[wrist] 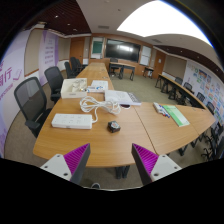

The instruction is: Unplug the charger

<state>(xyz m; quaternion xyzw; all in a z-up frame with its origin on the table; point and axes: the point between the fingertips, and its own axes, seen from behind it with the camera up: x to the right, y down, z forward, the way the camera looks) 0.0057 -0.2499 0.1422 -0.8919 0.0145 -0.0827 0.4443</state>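
Observation:
A white power strip lies on the near wooden table, to the left ahead of my fingers. A white cable loops from it toward a white charger block farther back. A small dark object sits on the table right of the strip. My gripper is open and empty, held back from the table's near edge, with its purple pads wide apart. Nothing is between the fingers.
A white box and a white keyboard-like item lie farther back. A second table with a greenish-white item stands to the right. Black office chairs line the left side. More tables and chairs fill the room behind.

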